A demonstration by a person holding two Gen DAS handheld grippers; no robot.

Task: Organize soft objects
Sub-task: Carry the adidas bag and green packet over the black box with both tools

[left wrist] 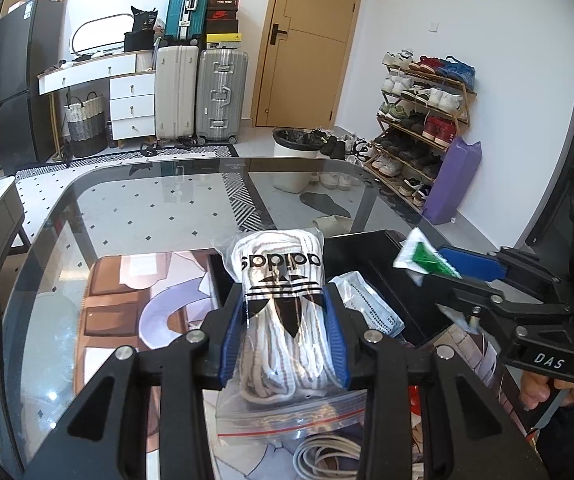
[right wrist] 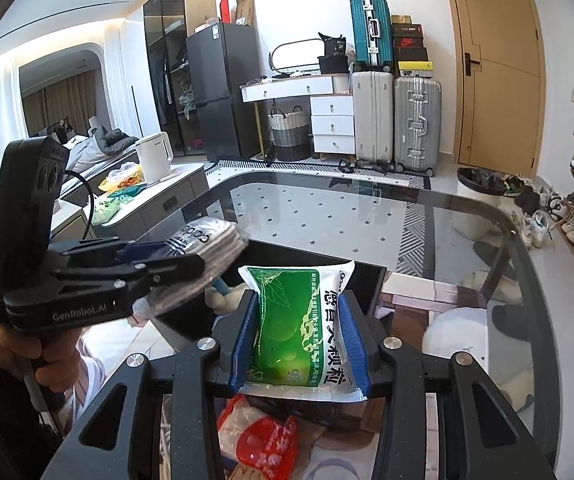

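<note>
Comparing views, we see only the left wrist view reveals a white packet [left wrist: 371, 308] in the black bin [left wrist: 367, 252]. Both tilted downward above it, our left gripper [left wrist: 285, 332] clamps the bagged laces [left wrist: 283, 304] and our right gripper [right wrist: 299, 340] clamps the green sachet [right wrist: 299, 320].

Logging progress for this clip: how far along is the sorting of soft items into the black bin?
Done: one white printed packet already lies in the black bin. In hand: the left gripper is shut on a bagged bundle of white laces, and the right gripper is shut on a green sachet, both near the bin. Left: a zip bag and a red packet lie on the glass table.
</note>
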